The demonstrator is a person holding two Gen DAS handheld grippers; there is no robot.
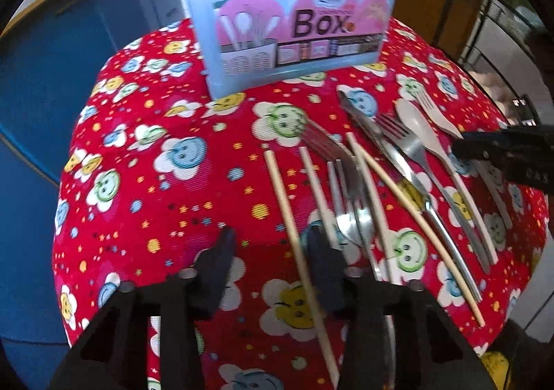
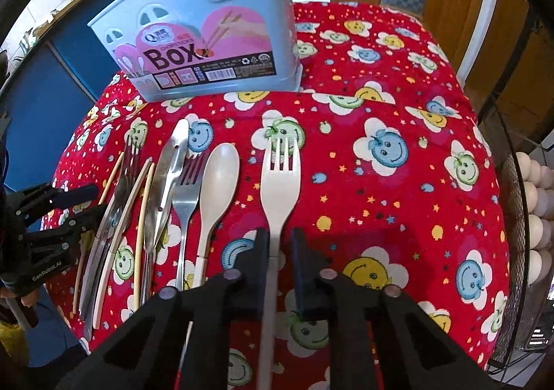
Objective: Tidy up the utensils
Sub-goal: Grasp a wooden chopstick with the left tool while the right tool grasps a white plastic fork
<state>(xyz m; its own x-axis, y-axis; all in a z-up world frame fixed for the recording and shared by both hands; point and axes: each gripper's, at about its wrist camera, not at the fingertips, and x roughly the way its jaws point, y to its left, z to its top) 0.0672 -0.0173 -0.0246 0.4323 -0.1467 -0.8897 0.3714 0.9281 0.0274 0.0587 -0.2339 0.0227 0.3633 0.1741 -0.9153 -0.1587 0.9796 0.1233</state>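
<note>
A light blue chopsticks box (image 1: 287,19) stands at the far side of the red patterned table; it also shows in the right wrist view (image 2: 204,44). Several utensils lie in a row: wooden chopsticks (image 1: 294,244), metal forks (image 1: 322,144), a knife (image 1: 370,127), a cream spoon (image 2: 218,179) and a cream fork (image 2: 280,179). My left gripper (image 1: 271,244) is open just left of a chopstick, low over the cloth. My right gripper (image 2: 280,244) is open, its fingers either side of the cream fork's handle.
The red cloth (image 2: 398,182) has bare room right of the cream fork. A wire basket of eggs (image 2: 533,217) stands off the table's right edge. Blue cabinets (image 1: 52,61) lie to the left.
</note>
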